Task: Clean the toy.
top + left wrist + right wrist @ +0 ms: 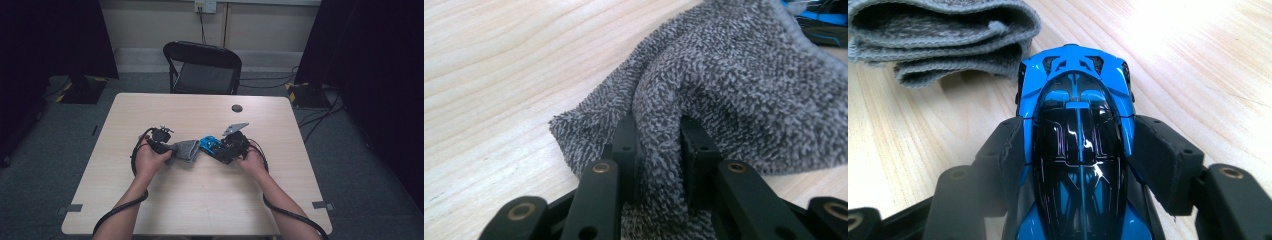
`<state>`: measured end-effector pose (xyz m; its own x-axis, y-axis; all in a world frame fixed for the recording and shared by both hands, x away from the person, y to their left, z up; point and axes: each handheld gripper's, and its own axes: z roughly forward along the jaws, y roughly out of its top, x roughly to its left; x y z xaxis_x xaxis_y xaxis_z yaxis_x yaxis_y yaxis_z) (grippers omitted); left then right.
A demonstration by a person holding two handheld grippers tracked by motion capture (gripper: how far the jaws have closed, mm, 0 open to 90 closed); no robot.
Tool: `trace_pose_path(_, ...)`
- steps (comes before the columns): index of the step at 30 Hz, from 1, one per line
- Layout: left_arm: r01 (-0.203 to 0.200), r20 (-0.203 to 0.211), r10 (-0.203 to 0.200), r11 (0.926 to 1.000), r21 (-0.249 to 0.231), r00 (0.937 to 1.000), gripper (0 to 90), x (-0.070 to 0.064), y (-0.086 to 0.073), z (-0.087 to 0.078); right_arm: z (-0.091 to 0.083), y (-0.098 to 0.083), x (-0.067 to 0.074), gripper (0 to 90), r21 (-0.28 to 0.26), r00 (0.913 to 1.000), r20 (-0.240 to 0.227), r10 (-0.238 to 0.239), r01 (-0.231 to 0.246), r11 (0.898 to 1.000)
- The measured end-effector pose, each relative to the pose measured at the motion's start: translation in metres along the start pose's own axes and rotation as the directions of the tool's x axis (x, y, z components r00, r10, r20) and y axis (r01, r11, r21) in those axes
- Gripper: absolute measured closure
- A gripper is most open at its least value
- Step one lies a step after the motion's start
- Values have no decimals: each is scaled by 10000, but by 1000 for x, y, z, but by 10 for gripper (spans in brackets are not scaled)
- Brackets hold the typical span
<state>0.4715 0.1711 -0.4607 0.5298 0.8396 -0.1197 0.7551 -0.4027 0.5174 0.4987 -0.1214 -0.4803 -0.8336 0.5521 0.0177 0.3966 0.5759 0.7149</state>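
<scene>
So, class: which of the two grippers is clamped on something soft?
The left gripper: its fingers pinch a fold of the grey towel. The right gripper grips a hard blue toy car.

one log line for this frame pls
left gripper: shut on grey terry cloth | right gripper: shut on blue-and-black toy car | site: light wooden table

Grey terry-cloth towels: one (185,149)
Blue-and-black toy cars: one (211,145)
Black hand-held grippers: two, left hand-held gripper (165,148), right hand-held gripper (216,149)
Pale wooden counters: one (200,200)
Black folding chairs: one (202,67)
</scene>
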Motion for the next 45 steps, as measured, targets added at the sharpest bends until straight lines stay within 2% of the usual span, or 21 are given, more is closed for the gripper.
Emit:
trace_pose_path(9,173,-161,-174,9998,-85,9997,726,5,-1,-2,0,0,0,382,-1,10000,-3,-7,7,10000)
trace_pose_path(16,225,63,-224,9995,-213,9997,725,5,-5,-6,0,-1,0,380,-61,10000,-21,5,-5,10000)
trace_pose_path(25,-302,371,313,9991,-283,9988,724,-8,-11,-13,0,0,2,379,5,9999,107,-54,54,10000)
trace_pose_path(30,-708,591,721,9972,-232,9956,724,-18,-16,-18,0,0,2,379,-31,9999,118,-58,58,10000)
trace_pose_path(35,-1257,861,1284,9914,-362,9880,724,-36,-22,-24,0,0,1,380,-18,9999,98,-35,35,10000)
trace_pose_path(40,-1874,1335,1913,9814,-410,9724,724,-60,-23,-24,0,-1,0,380,-77,10000,38,31,-31,10000)
trace_pose_path(45,-2285,1692,2321,9727,-408,9579,724,-81,-23,-20,0,-1,1,380,-88,10000,40,40,-40,10000)
